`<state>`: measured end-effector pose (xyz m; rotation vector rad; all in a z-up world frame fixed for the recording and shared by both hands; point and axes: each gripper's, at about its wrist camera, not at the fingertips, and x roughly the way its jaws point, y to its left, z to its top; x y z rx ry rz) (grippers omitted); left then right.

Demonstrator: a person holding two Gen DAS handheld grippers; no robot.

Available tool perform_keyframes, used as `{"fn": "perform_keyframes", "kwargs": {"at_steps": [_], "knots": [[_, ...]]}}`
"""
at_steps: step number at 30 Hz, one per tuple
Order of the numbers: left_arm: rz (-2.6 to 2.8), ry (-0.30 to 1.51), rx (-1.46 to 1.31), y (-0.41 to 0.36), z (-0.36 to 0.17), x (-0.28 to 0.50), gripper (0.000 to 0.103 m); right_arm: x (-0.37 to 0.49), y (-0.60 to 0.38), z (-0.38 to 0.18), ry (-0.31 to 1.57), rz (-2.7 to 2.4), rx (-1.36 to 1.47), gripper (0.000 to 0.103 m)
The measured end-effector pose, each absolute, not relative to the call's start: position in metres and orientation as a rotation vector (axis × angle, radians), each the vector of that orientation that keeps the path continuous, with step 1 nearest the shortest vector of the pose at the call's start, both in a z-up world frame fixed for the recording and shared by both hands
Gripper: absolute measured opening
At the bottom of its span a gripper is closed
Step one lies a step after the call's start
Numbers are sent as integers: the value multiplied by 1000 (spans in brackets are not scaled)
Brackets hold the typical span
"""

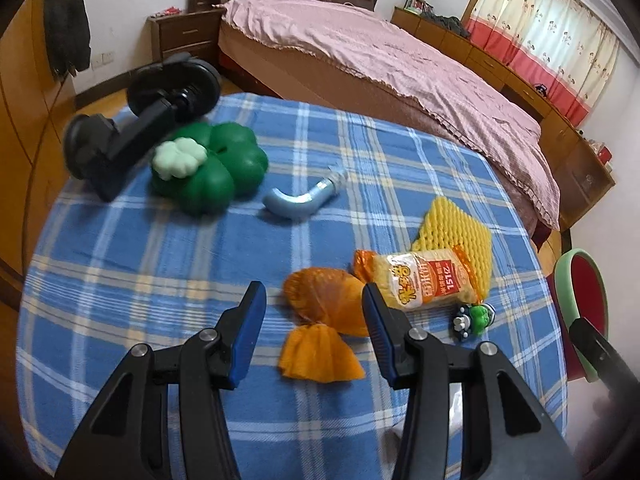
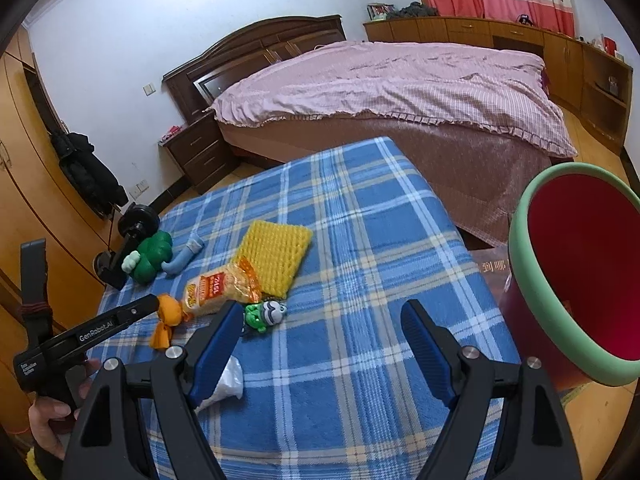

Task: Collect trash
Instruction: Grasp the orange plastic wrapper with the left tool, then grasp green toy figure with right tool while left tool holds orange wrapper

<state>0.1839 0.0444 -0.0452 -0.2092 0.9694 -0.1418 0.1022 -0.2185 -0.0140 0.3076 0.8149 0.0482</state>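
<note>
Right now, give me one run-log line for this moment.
left gripper: jaws open above orange wrapper | right gripper: jaws open, empty | snack bag, yellow foam net on table | bin at right

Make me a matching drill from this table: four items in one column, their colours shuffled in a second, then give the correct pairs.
Column 1:
1. foam fruit net
2. clover toy
3. curved tube
4. crumpled wrapper

Column 2:
A. orange
B. light blue
C. yellow
D. green

Pairs: 1-C, 2-D, 3-B, 4-A
</note>
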Motion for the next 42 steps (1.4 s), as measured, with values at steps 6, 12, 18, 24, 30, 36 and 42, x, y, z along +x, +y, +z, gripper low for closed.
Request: {"fn": "perform_keyframes", "kwargs": {"at_steps": [6,12,18,24,30,36,42], "knots": [[-158,986,-228,38,-56,190,50,109,-217,-22,837,47,313,83],[-171,976,-209,32,-61,190,50,114,-214,-29,856,59,311,83],[-207,947,-217,31,-62,186,37,117,-207,-35,869,75,302,83],[-192,907,-222,42,-54,178,34,123,-198,-39,882,95,291,83],[-108,867,-206,59,-47,174,34,129,-178,-42,902,111,239,83],[-131,838,-255,71,-51,173,34,138,-161,-49,921,104,198,77],[-148,833,-294,76,-57,176,34,146,-148,-59,944,96,170,71]]}}
